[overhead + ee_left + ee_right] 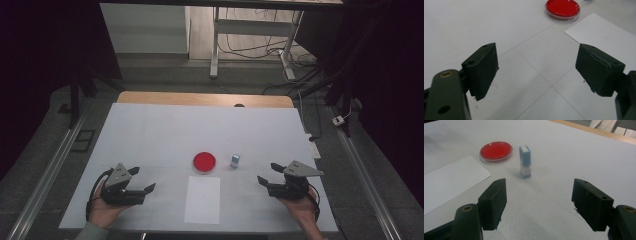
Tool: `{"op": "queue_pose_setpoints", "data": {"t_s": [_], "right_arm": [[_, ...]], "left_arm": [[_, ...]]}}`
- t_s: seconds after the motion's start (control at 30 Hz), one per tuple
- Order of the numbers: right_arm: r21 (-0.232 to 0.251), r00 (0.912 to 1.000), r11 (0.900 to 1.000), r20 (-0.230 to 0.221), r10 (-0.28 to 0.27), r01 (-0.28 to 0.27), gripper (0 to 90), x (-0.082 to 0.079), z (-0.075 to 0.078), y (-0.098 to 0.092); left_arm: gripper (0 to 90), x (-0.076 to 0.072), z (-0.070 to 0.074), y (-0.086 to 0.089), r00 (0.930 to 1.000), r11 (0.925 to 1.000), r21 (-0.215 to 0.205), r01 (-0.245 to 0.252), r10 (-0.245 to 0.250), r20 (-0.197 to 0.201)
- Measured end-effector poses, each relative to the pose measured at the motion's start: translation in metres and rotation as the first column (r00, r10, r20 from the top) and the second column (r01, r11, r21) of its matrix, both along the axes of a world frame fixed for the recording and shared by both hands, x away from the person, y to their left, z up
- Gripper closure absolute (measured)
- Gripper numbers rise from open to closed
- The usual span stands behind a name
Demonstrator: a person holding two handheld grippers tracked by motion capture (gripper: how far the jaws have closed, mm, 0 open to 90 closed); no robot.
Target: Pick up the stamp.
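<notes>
1. A white table with faint grid lines stands in a dim room, with cables on the floor beyond its wooden far edge.
2. The right gripper rests low over the table, its jaws spread wide with nothing between them. The small blue-and-white stamp stands upright ahead of its jaws, a little toward its left jaw and well short of the pads.
3. The red ink pad lies just beyond the stamp on that same side, apart from it; the white paper sheet lies off the left jaw.
4. The left gripper is also wide open and empty, with the ink pad far ahead of it.
5. The step looks like a reach for the stamp: bring the right gripper forward so the stamp sits centred, then close on its blue upper body, keeping it upright.
6. The stamp's printing face is hidden against the table, and I cannot tell whether it wears a cap.
</notes>
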State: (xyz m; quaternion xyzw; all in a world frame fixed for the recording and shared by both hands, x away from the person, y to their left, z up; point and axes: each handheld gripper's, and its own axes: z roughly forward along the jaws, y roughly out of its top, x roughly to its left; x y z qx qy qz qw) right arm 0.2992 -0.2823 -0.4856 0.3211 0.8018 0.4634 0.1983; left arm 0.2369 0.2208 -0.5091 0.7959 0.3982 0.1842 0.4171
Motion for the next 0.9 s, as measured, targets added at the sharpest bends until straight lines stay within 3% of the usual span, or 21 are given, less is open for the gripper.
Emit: {"op": "queue_pose_setpoints", "data": {"t_s": [0.4,0.9], "right_arm": [[0.0,0.9997,1.0,0.0,0.024,-0.024,27.8,0.01,0.005,0.019],[-0.046,0.9983,0.997,-0.013,0.058,-0.058,27.2,0.02,0.008,0.048]], "left_arm": [[18.8,-0.001,-0.002,0.0,1.0,1.0,-0.002,0.004,-0.004,-0.008],[18.9,0.001,-0.003,0.001,0.9999,1.0,-0.003,0.001,-0.001,-0.016]]}}
